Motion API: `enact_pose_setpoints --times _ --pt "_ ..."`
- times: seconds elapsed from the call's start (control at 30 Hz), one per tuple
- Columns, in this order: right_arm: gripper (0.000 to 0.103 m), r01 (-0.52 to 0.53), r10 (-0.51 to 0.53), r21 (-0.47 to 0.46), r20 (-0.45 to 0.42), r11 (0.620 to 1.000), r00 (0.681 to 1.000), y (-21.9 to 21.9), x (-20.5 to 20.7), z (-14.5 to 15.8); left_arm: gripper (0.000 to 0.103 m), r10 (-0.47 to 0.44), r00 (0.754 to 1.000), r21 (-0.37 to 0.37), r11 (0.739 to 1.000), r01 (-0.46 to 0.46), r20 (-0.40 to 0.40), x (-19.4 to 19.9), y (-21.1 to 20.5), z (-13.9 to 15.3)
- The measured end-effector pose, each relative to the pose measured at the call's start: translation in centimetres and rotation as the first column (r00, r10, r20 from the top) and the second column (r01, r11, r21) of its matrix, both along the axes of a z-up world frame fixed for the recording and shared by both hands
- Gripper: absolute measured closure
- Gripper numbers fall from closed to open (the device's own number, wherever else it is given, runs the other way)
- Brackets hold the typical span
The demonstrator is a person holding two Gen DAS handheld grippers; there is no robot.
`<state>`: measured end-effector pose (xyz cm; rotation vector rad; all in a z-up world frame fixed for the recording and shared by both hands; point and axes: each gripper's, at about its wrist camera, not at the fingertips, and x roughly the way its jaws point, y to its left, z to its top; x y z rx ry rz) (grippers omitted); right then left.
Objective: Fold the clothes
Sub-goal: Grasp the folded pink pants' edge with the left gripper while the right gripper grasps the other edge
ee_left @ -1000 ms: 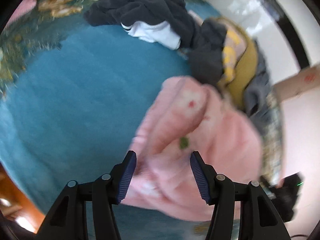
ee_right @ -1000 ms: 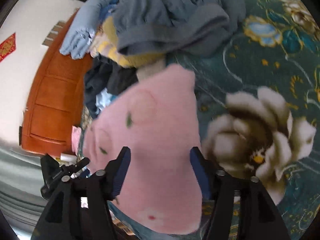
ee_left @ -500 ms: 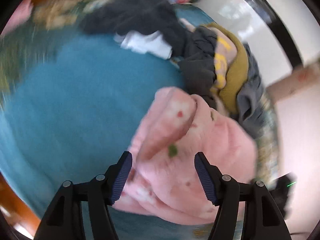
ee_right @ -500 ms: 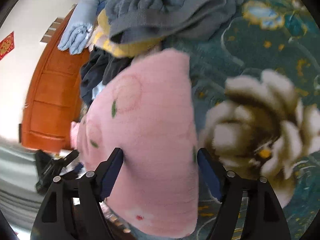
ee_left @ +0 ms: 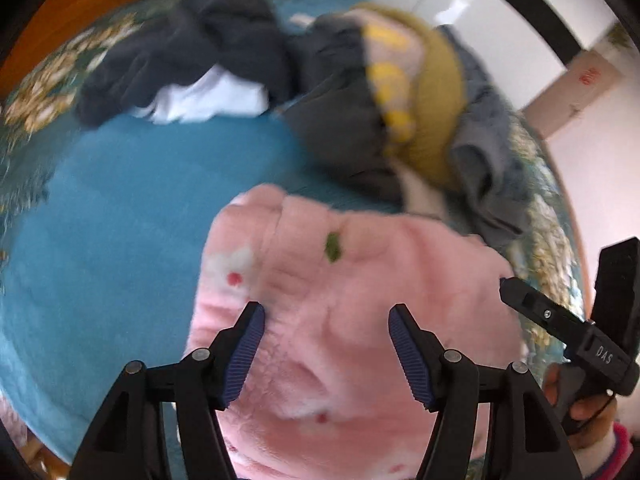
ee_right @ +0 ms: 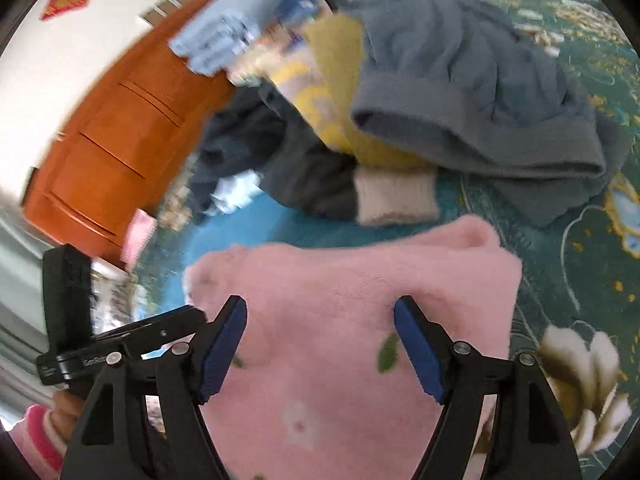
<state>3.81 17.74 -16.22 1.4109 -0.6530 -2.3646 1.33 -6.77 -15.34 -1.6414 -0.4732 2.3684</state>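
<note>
A fluffy pink garment (ee_left: pixel 340 320) with small flower and green leaf marks lies folded over on the blue blanket (ee_left: pixel 120 220). My left gripper (ee_left: pixel 326 326) is open, its jaws wide apart above the pink fabric. In the right wrist view the same pink garment (ee_right: pixel 340 320) fills the lower middle. My right gripper (ee_right: pixel 320 324) is open, its jaws straddling the fabric. Each gripper's black body shows at the edge of the other's view. Whether the fingertips touch the fabric I cannot tell.
A pile of unfolded clothes lies beyond: dark navy garment (ee_left: pixel 192 40), white one (ee_left: pixel 208 96), mustard-yellow one (ee_left: pixel 436 92), grey sweater (ee_right: pixel 480 92), light blue one (ee_right: pixel 248 16). An orange wooden cabinet (ee_right: pixel 112 148) stands left. Floral green bedding (ee_right: pixel 580 260) lies right.
Both grippers have moved closer over the pink garment, which now lies flatter and wider between them. Both stay open.
</note>
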Motion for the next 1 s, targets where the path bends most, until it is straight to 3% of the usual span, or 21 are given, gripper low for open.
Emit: enact_pose_setpoints --times 0.1,0.2,0.4,0.53,0.7,0.77,0.87,1.0 --pt "0.026 0.008 -0.008 -0.022 0.000 1.000 1.000 0.2 0.1 0.0 0.034 0.054 0.997 0.134 0.990 -0.046 -0.058 0.7 -2.1 1.5" --pt "0.026 0.020 -0.020 -0.041 0.001 0.999 1.000 0.9 0.4 0.2 0.034 0.095 0.993 0.149 0.985 -0.083 -0.076 0.1 -3.6 2.1" --pt "0.026 0.057 -0.055 -0.059 0.035 0.997 0.998 2.9 1.4 -0.2 0.036 0.039 0.999 0.168 0.985 -0.043 0.029 -1.9 -2.6 -0.1" --pt "0.026 0.069 -0.065 -0.070 0.058 0.995 0.996 3.3 2.0 -0.9 0.043 -0.001 0.999 0.245 0.969 -0.012 0.052 -2.3 -2.3 -1.1" --pt "0.026 0.063 -0.058 -0.079 0.066 0.995 0.996 3.3 1.9 -1.3 0.063 0.095 0.985 0.384 0.912 -0.145 0.146 -2.6 -4.9 -2.9" --pt "0.026 0.068 -0.062 -0.089 0.074 0.994 0.995 3.2 1.7 -1.6 0.064 0.114 0.981 0.401 0.901 -0.168 0.155 -2.8 -5.1 -3.2" --pt "0.026 0.070 -0.062 -0.095 0.083 0.993 0.995 3.1 1.5 -1.9 0.062 0.123 0.982 0.369 0.914 -0.167 0.140 -3.5 -4.5 -3.0" --pt "0.026 0.064 -0.056 -0.096 0.084 0.993 0.995 3.2 1.5 -1.9 0.062 0.154 0.974 0.408 0.888 -0.210 0.167 -4.2 -4.6 -3.5"
